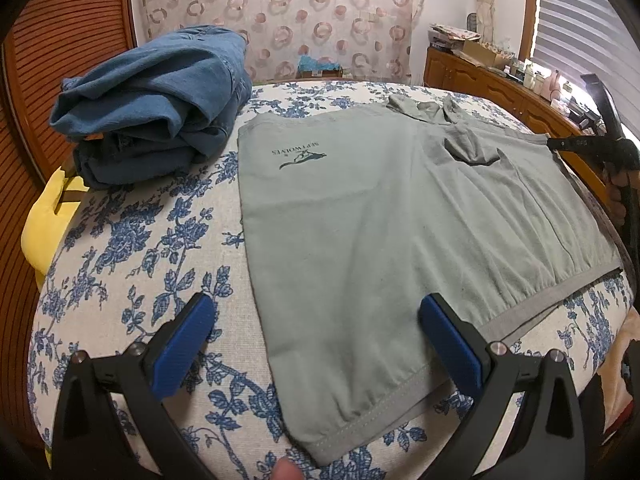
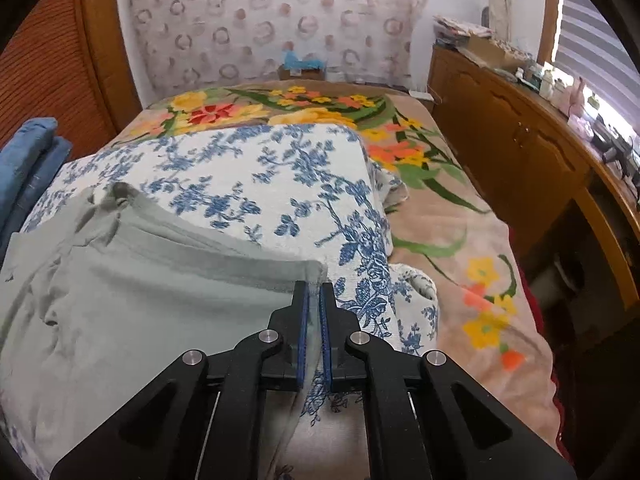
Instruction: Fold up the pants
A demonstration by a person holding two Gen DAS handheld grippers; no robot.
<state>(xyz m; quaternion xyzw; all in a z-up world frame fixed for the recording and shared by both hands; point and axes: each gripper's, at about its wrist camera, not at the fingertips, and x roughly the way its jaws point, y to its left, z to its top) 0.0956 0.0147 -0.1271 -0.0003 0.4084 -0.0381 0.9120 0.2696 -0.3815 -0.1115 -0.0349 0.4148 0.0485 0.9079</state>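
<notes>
Pants (image 1: 380, 216), grey-green with a dark printed logo, lie spread flat on a surface covered by a blue-flowered cloth (image 1: 132, 240). Left gripper (image 1: 316, 340) hovers above their near hem with its jaws released and wide apart; one blue pad stands over the cloth, the other over the fabric, neither pressing it. Right gripper (image 2: 314, 320) has its jaws clenched on the waistband corner at the far right edge of the pants, a thin fold of fabric visible between the pads. Folded blue jeans (image 1: 156, 108) rest on the cloth just beside the pants. A wooden cabinet (image 2: 512, 152) stands beyond, well apart.
</notes>
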